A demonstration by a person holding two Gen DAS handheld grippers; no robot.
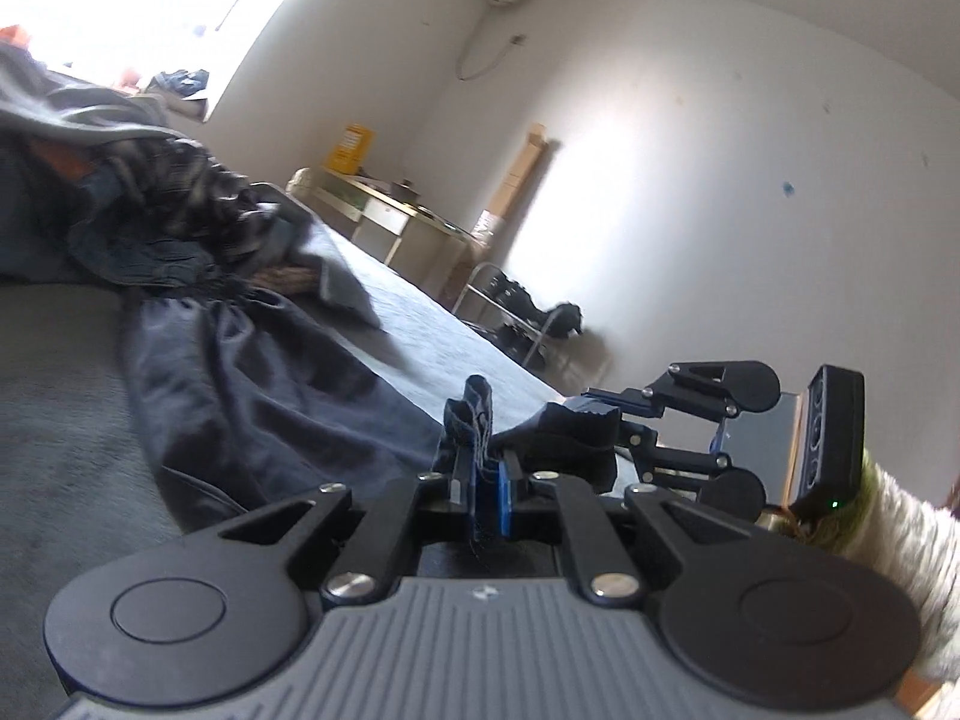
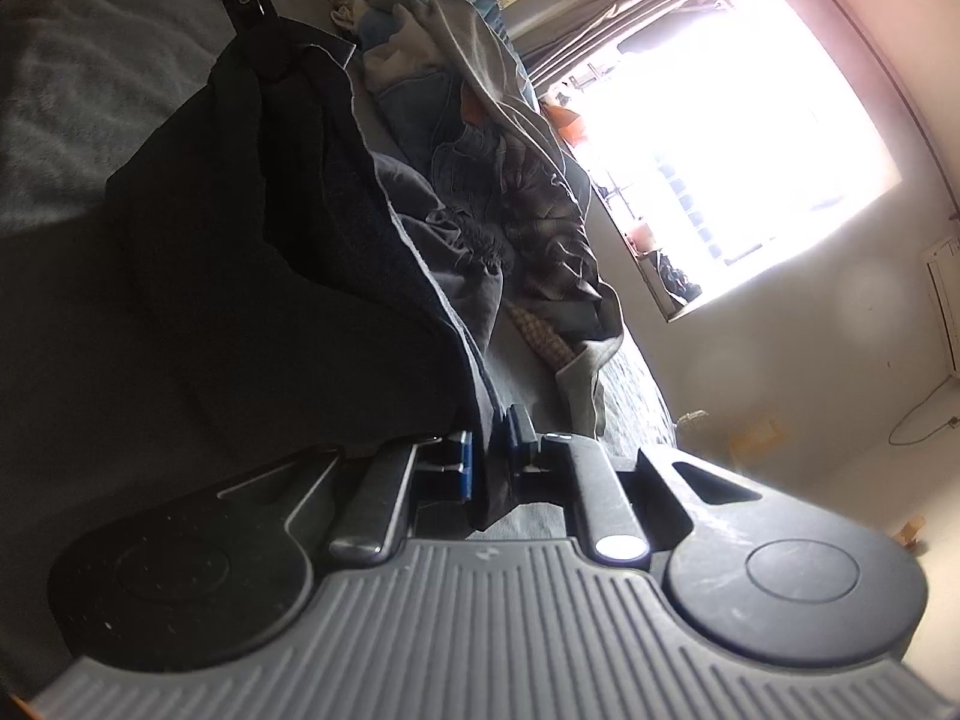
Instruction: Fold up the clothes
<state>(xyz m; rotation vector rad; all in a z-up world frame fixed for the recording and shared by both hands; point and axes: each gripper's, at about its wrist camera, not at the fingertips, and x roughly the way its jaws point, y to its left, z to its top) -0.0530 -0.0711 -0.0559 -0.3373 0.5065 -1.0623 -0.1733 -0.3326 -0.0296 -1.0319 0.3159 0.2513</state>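
While both grippers sit low over the grey bedspread (image 1: pixel 72 396), each has its fingers pressed together on cloth. Left gripper (image 1: pixel 483 480): blue pads pinch a hem corner of the dark navy garment (image 1: pixel 252 384), a small tuft standing up above the fingertips. Right gripper (image 2: pixel 492 456): rolled hard to one side, jaws nipping the same garment's pale-stitched edge, which runs away from it up the bed. In the left wrist view the right gripper lies just beside the left one, pointing toward it, with a pale fuzzy sleeve (image 1: pixel 900 516) behind it. The garment lies spread on the bedspread between the grippers and a heap of unfolded clothes (image 2: pixel 480 138). Window (image 2: pixel 732 138) is overexposed.
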